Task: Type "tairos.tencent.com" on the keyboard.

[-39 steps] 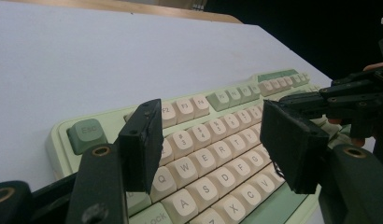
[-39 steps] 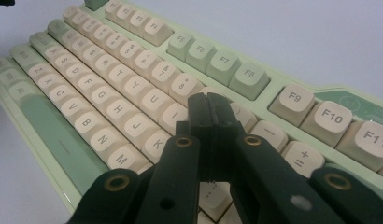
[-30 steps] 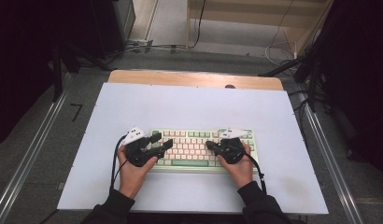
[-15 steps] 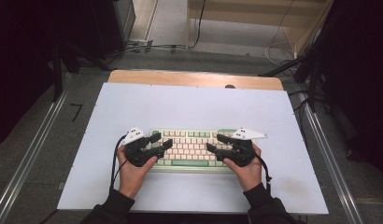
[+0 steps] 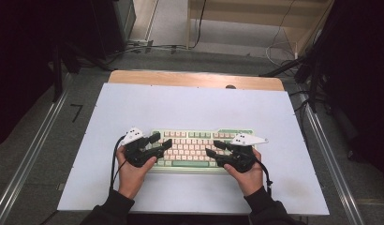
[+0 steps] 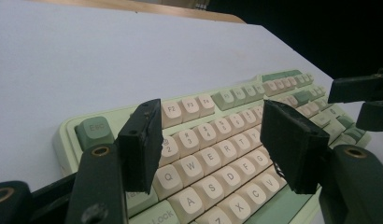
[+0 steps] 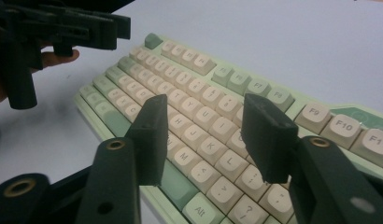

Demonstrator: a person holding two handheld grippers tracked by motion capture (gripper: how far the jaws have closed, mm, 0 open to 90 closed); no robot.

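A pale green keyboard (image 5: 199,145) with cream keys lies on the white mat near the front. My left gripper (image 5: 163,141) hovers over its left end, jaws open, with the number and letter keys showing between its pads (image 6: 212,135). My right gripper (image 5: 212,148) hovers over the right half, pointing left. Its jaws are open and have just been closing, with nothing held and only the keys (image 7: 203,126) under the gap. Each gripper shows in the other's view: the right one (image 6: 367,98) and the left one (image 7: 87,28).
The white mat (image 5: 190,108) covers most of the wooden table (image 5: 180,78), with bare mat behind and beside the keyboard. Metal rails (image 5: 35,154) run along both sides of the table. Cables and dark equipment lie on the floor beyond.
The right gripper shifted a little to the right and its jaws went from shut to open. The left gripper and the keyboard stayed where they were.
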